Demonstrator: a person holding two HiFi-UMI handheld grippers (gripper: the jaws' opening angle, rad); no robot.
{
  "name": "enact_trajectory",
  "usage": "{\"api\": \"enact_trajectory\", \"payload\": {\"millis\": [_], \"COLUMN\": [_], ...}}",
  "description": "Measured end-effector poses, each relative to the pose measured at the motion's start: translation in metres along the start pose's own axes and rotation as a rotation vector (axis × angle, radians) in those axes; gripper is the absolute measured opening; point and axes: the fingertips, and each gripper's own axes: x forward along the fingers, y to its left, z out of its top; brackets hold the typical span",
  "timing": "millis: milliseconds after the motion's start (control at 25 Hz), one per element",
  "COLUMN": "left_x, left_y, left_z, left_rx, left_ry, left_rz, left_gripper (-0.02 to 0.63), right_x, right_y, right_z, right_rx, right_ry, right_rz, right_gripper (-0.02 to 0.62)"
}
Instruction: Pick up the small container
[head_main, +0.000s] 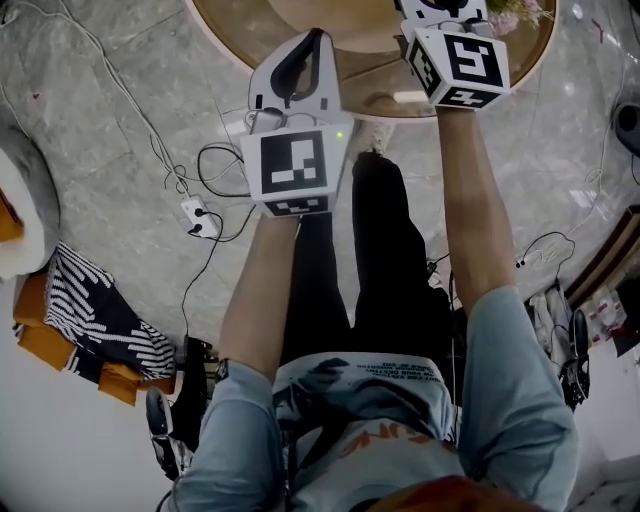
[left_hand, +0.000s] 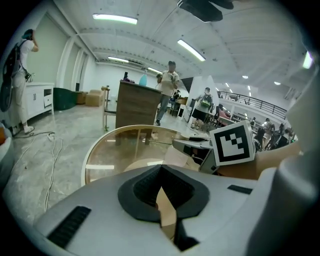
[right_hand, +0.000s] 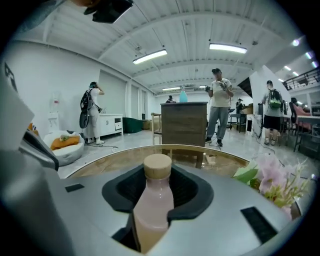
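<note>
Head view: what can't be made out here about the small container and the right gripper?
- The small container: missing from the head view, either behind the right gripper or past the top edge.
- Its base: hidden in the right gripper view by the gripper body, so whether it is resting or lifted is unclear.
- That gripper's jaws: cut off by the head view's top edge.

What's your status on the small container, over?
Left gripper shut, empty. Right gripper shut on pink corked bottle, by the round table. Flowers off right, nothing blocking.

Flowers (right_hand: 272, 176) close beside bottle (right_hand: 152, 200)
</note>
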Motion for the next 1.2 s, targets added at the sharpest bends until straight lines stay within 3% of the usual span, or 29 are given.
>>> {"api": "enact_trajectory", "payload": {"millis": [160, 360, 720, 920, 1200], "left_x": [-0.004, -0.013, -0.033, -0.056, -0.090], "left_y": [0.009, 0.014, 0.011, 0.002, -0.021], "left_z": [0.010, 0.017, 0.047, 0.071, 0.124], "left_rx": [0.008, 0.003, -0.010, -0.019, -0.056], "left_ry": [-0.020, -0.048, -0.111, -0.150, -0.236], "left_rz": [0.050, 0.086, 0.168, 0.217, 0.260], "left_gripper": [0.023, 0.023, 0.023, 0.023, 0.023], "right_x": [0.001, -0.007, -0.045, -0.074, -0.114], "right_y": [0.001, 0.016, 0.021, 0.011, 0.001], "right_z": [-0.001, -0.006, 0.002, 0.034, 0.109], "right_rx": [0.025, 0.096, 0.172, 0.261, 0.198], "right_ry": [0.052, 0.107, 0.147, 0.127, 0.072], "right_rz": [-0.001, 0.099, 0.179, 0.211, 0.243], "right_gripper": [0.149, 0.147, 0.147, 0.147, 0.149]}}
